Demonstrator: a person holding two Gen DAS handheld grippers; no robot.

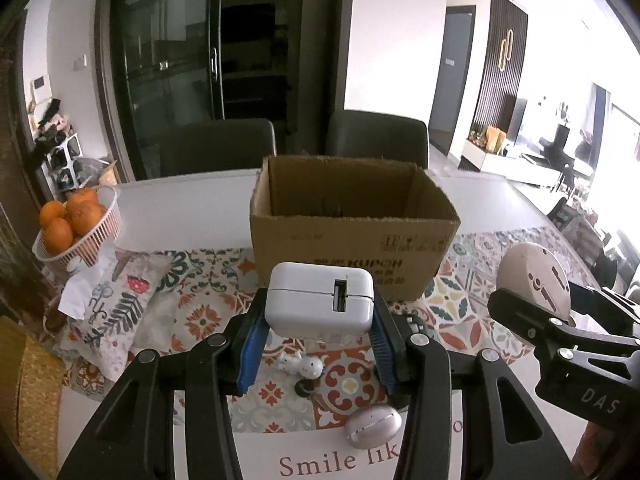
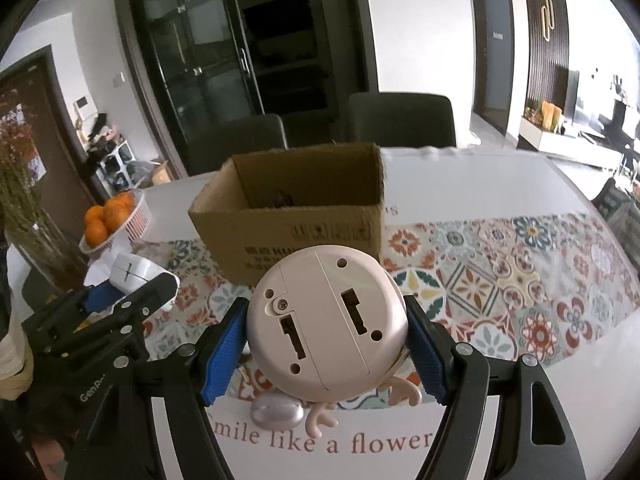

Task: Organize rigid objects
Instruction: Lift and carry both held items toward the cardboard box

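Observation:
My left gripper [image 1: 318, 342] is shut on a white box-shaped case [image 1: 320, 298], held above the patterned mat in front of an open cardboard box [image 1: 352, 232]. My right gripper [image 2: 328, 348] is shut on a round pink gadget [image 2: 326, 320] with antlers below it; its flat back faces the camera. The same gadget [image 1: 534, 282] shows at the right of the left wrist view. The cardboard box [image 2: 292, 224] stands just beyond both held things. On the mat below lie a small white figurine [image 1: 300, 365], a black disc [image 1: 303, 388] and a pale oval case [image 1: 373, 426].
A white basket of oranges [image 1: 76, 228] stands at the left on the table, with a patterned cushion [image 1: 120, 312] and white paper beside it. Two dark chairs [image 1: 376, 136] stand behind the table. A vase of dried stems [image 2: 28, 216] rises at the far left.

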